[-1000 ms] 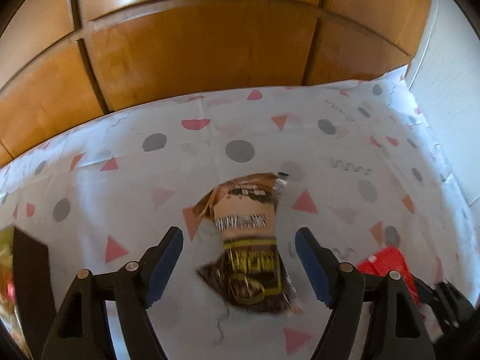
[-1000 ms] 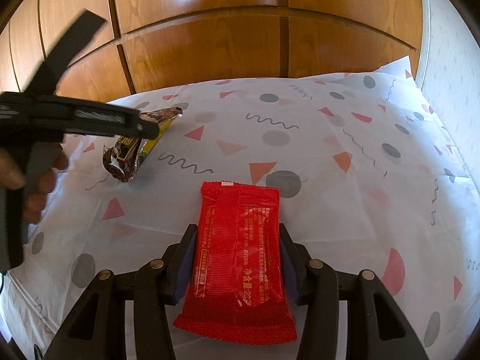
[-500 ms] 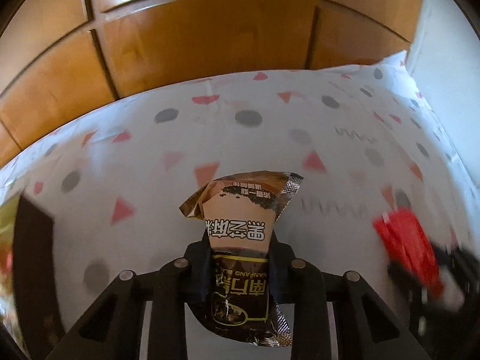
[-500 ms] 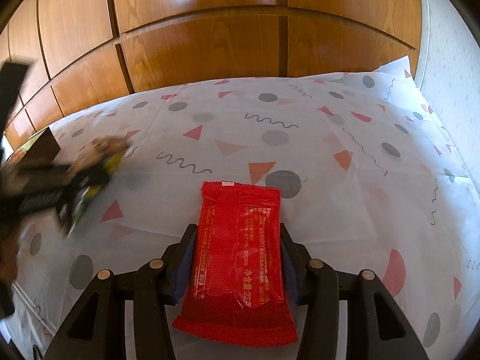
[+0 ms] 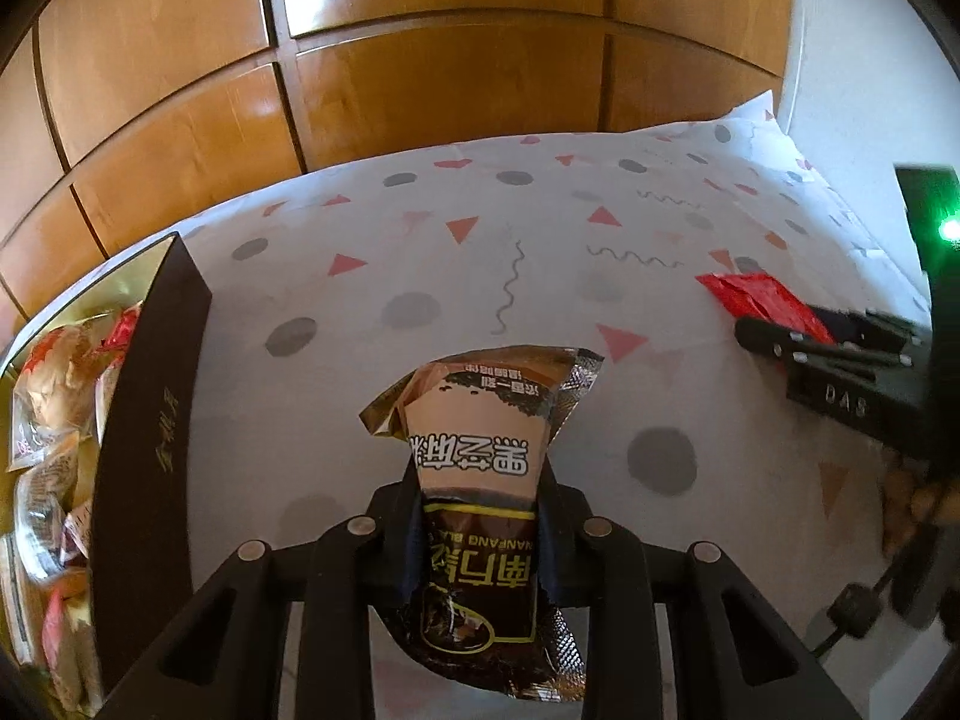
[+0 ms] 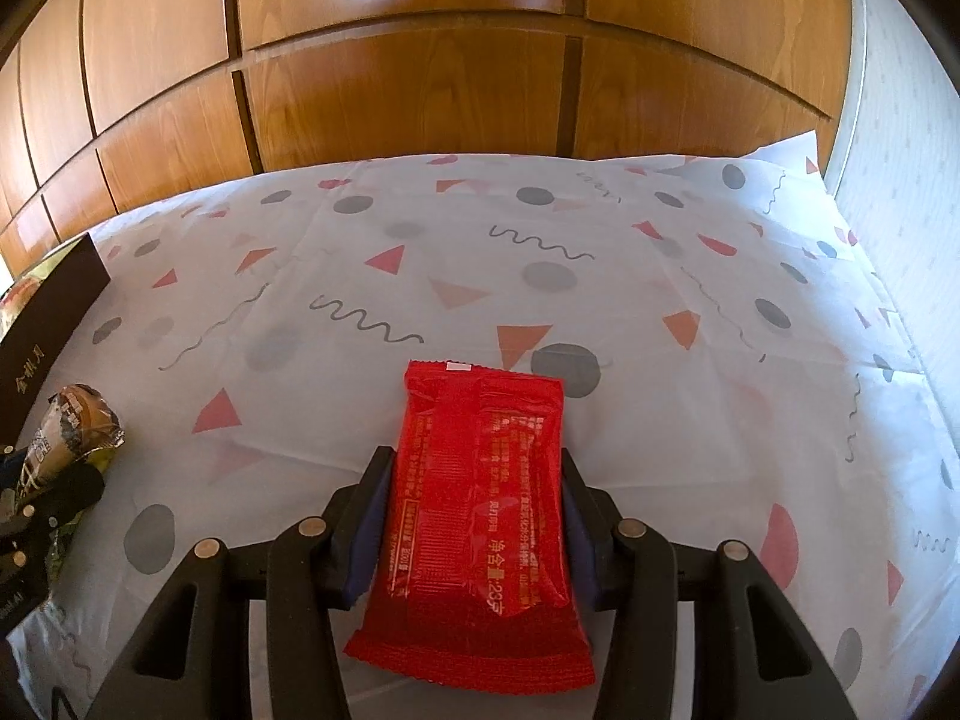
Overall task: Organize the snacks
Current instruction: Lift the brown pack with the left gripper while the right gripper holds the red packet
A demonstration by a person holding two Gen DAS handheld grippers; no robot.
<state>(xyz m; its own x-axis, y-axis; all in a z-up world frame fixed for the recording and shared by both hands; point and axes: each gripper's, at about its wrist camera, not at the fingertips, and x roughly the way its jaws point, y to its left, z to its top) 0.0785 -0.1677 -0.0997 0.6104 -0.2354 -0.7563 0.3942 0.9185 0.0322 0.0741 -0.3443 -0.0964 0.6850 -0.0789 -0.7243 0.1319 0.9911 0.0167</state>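
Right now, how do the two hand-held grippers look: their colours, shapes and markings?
Both are black plastic frames with triangular cut-outs and round silver rivets. The left gripper and the right gripper each have two fingers with dark blue pads. In the left wrist view, the right gripper's side shows white letters "DAS", a green light and a black cable.

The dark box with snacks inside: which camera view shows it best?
The left wrist view. There the dark box shows its long side wall and the wrapped snacks inside. In the right wrist view only one corner of it appears at the left edge, with almost nothing of the contents.
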